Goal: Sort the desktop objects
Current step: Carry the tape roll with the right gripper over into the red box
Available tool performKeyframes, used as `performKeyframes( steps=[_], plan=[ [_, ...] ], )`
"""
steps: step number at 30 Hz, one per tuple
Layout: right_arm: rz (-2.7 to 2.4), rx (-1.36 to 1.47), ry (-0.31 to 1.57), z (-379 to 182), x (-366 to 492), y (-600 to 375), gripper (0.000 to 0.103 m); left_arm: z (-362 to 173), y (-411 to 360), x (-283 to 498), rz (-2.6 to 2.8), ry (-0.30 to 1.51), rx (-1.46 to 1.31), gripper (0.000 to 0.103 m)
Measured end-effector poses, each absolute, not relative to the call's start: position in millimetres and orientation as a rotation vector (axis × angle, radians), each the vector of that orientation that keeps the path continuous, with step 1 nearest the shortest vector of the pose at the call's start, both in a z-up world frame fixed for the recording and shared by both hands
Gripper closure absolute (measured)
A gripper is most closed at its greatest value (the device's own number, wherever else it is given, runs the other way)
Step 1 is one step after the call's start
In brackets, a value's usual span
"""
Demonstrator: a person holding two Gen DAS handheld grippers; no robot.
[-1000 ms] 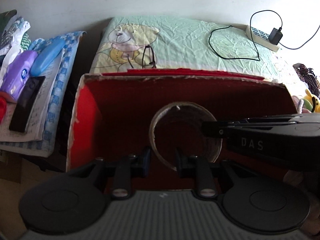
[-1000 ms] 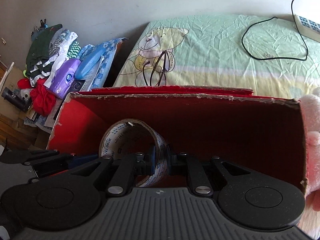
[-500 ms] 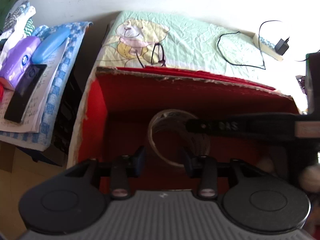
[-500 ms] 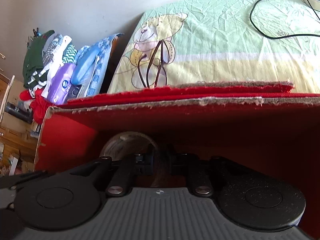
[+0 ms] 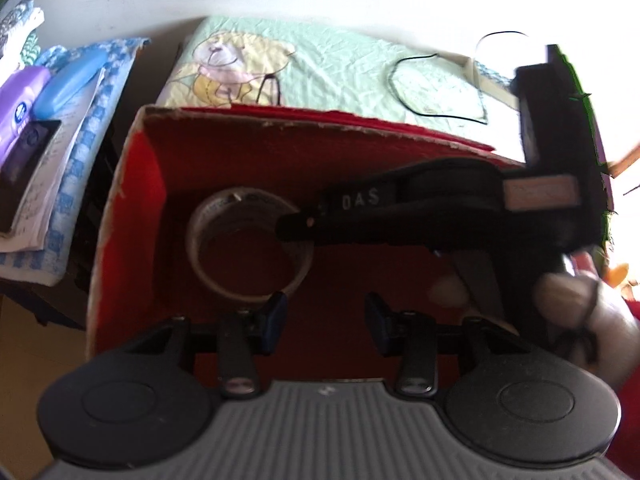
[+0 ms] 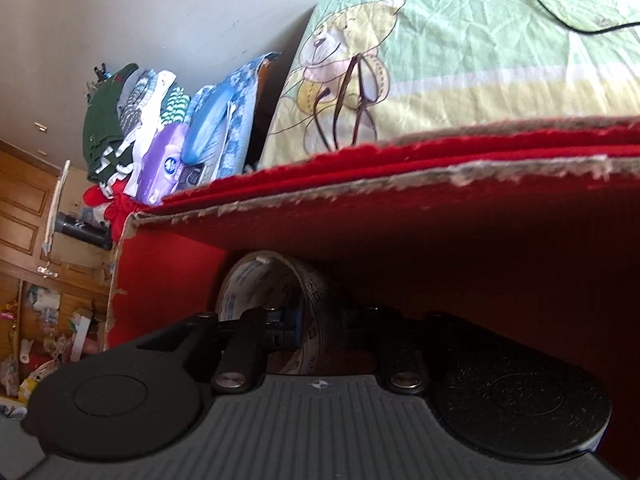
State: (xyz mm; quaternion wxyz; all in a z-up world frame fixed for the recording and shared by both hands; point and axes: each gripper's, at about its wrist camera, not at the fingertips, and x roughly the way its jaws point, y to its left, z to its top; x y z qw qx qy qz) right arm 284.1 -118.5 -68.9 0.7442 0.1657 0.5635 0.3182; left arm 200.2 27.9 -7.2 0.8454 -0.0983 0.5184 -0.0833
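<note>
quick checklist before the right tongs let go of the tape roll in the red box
1. Tape roll is inside the red box: ok, both views show it below the rim.
2. Right tongs shut on the tape roll: ok, the fingers pinch its wall.
3. Roll resting on the box floor: cannot tell, its underside is hidden in both views.
4. Left tongs out of the way: ok, open, empty, and near the box's front edge, apart from the roll.
5. Floor around the roll free of other things: ok as far as the left wrist view shows.
6. Glasses on the bed outside the box: ok, not in the drop path.
</note>
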Motion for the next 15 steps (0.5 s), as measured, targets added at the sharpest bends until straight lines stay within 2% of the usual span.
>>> performKeyframes(
  steps=[6,15],
  plan=[
    [0.717,0.415,1.214,-65,285,-125,0.079,-12,20,213,-0.083,1.094,-0.138,0.057],
    [0.713,0.471,1.228,-67,290,-131,0.08,-21,32,219,-0.086,1.118,-0.208,0.057]
  ],
)
